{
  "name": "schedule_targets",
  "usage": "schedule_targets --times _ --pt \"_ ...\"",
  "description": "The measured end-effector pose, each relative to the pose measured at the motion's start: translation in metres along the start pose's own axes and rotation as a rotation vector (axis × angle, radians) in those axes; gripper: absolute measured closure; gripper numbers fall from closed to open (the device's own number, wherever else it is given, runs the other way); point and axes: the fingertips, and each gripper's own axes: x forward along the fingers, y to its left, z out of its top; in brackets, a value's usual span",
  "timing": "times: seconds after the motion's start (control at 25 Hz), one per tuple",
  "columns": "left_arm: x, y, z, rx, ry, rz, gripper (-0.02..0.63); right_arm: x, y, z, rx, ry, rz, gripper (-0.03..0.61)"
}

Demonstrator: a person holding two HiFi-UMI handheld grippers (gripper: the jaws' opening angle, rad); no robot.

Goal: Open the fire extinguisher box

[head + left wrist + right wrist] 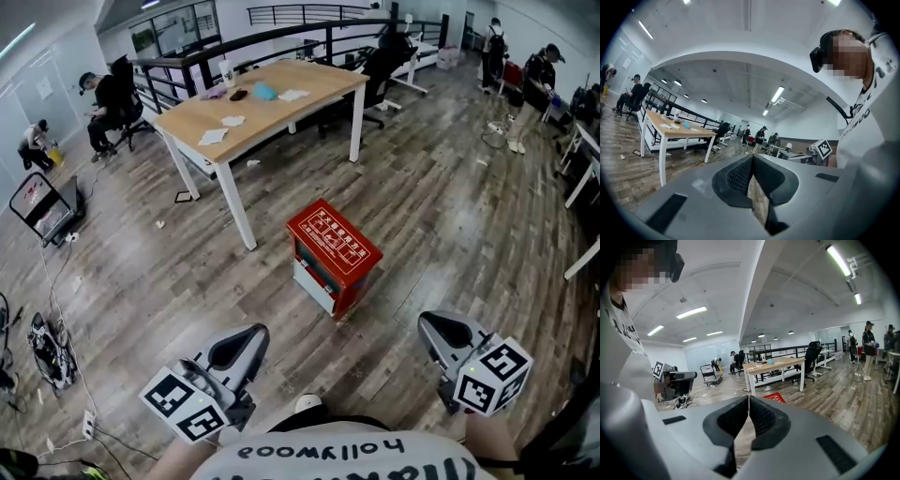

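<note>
**One readable word, on a shirt**
The person's white shirt (323, 452) carries "hollywood" in black, seen upside down. White characters on the lid of the red fire extinguisher box (333, 242) are too small to read. Black-and-white square markers sit on the cubes of the left gripper (255, 334) and right gripper (429, 322).

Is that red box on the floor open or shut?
Shut. The red box has its printed lid lying flat on top, with no gap showing.

Wood-plank floor (450, 234), white-legged wooden table (281, 94), black railing (281, 37)

Wooden table (281, 98), office chairs (386, 58)
</note>
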Motion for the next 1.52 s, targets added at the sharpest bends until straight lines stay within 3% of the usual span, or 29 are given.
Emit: schedule_targets --times 0.56,1.0,1.52 --pt "0.023 0.089 0.021 -0.046 -0.012 -0.02 0.607 0.078 -0.001 0.03 -0.028 0.026 -0.03 0.566" --pt "0.038 0.097 0.009 -0.06 0.023 -0.046 0.607 0.087 -0.01 0.033 -0.026 0.041 -0.047 0.566" --pt "0.091 0.116 0.018 -0.055 0.018 0.025 0.607 0.132 -0.066 0.049 -0.044 0.065 0.048 0.567"
